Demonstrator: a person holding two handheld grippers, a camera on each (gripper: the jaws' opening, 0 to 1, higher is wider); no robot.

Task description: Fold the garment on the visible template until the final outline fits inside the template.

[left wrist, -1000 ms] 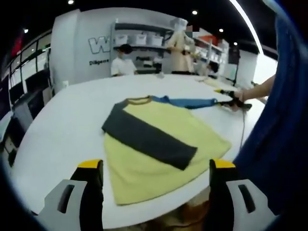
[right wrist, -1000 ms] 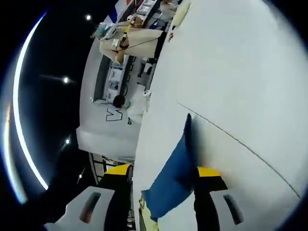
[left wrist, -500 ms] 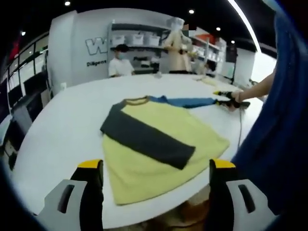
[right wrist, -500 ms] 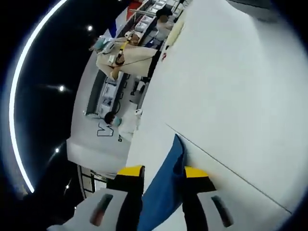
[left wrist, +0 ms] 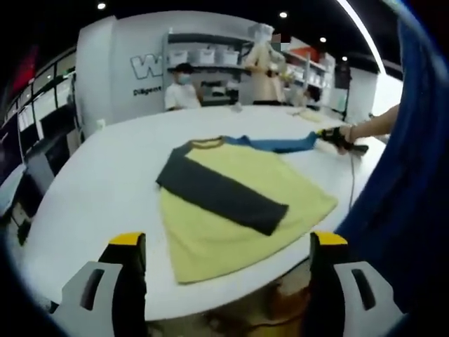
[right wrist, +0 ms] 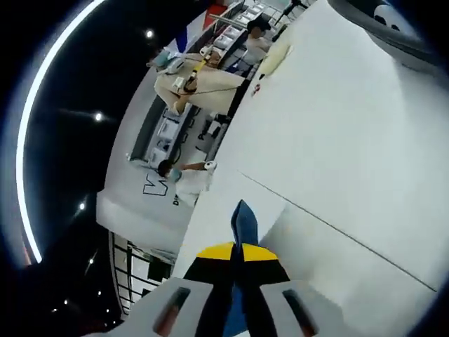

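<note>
The soft yellow garment, dark sleeve folded across it, lies flat on the smooth white tabletop, its thin blue sleeve stretching away to the right claw, clamped on its cuff, while the left claw hangs wide open and empty before the hem.

The table lies bare all round the shirt, widest on its left and beyond its collar. Near its front edge the left gripper hangs with jaws wide apart, nothing between them. At the shirt's far right the right gripper is clamped on the blue sleeve, and a person's blue clothing blocks that side.
</note>
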